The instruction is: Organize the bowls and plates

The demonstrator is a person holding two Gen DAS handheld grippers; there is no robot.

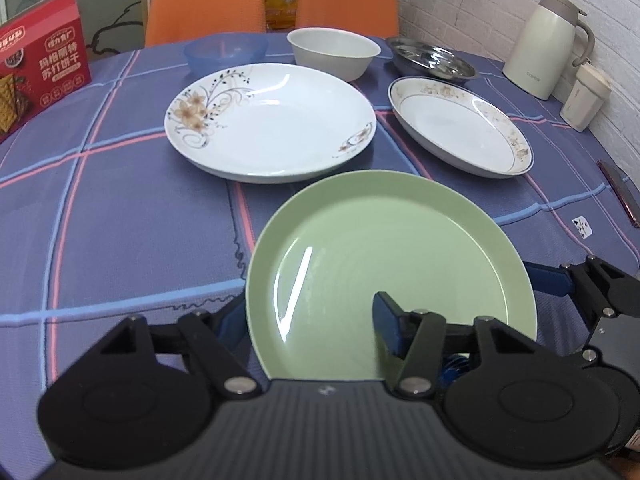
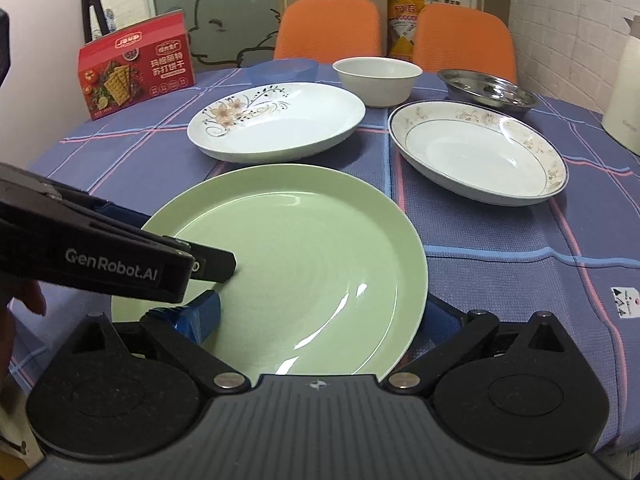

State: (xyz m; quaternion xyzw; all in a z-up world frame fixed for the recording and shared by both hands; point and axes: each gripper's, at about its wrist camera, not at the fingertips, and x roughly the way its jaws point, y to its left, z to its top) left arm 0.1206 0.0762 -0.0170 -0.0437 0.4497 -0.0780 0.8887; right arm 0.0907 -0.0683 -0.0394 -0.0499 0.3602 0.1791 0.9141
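Both grippers — left gripper (image 1: 308, 322) and right gripper (image 2: 324, 316) — have jaws clamped on the green plate (image 2: 296, 256), low centre, over the desk (image 2: 520, 264); judged next: stacking it into the floral plate (image 2: 280, 120) above.

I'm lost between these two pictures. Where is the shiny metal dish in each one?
Left wrist view: the metal dish sits far back, right of centre, just right of the white bowl.
Right wrist view: the metal dish is at the upper right, again right of the white bowl.
Shared landmark: the green plate nearest each camera.
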